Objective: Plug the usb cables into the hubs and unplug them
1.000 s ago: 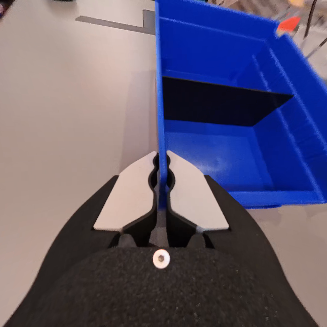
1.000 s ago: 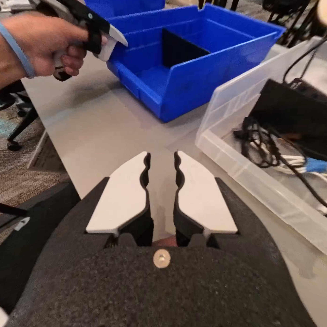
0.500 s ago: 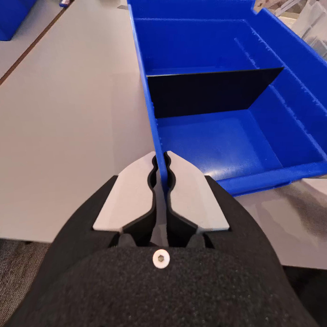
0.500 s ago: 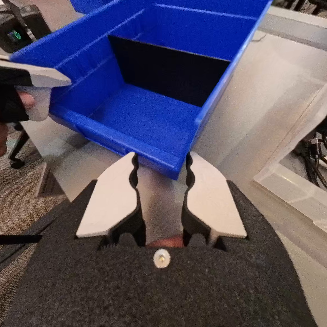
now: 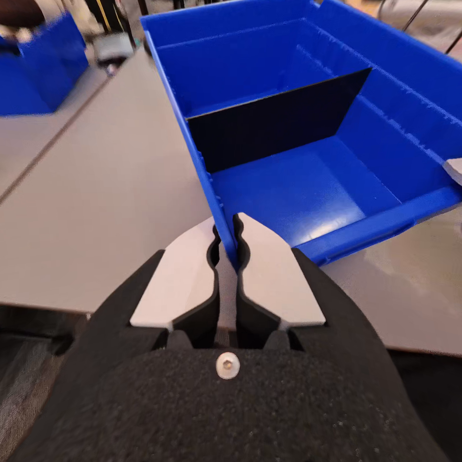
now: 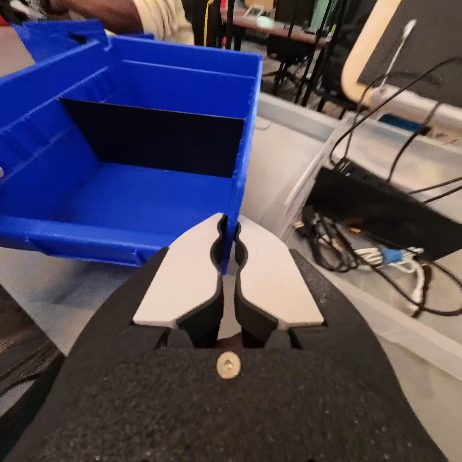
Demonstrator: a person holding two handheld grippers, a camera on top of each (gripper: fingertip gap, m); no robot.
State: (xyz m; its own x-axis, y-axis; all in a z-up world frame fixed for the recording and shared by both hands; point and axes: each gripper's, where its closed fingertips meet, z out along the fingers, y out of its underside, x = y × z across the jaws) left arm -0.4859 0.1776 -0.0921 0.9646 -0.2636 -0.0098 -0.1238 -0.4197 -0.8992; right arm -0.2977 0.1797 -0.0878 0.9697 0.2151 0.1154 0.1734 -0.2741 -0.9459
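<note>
USB cables [image 6: 332, 252] lie apart while both grippers' fingers [image 5: 180, 270] [image 6: 270, 270] clamp the blue bin [image 5: 325, 190] [image 6: 140, 195] side walls.

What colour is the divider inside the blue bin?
Black; the divider shows best in the right wrist view.

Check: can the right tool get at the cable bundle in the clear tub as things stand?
Probably not yet. The right tool is shut on the blue bin side wall. The cable bundle lies uncovered in the clear tub just to its right, so the path looks free once it lets go.
</note>
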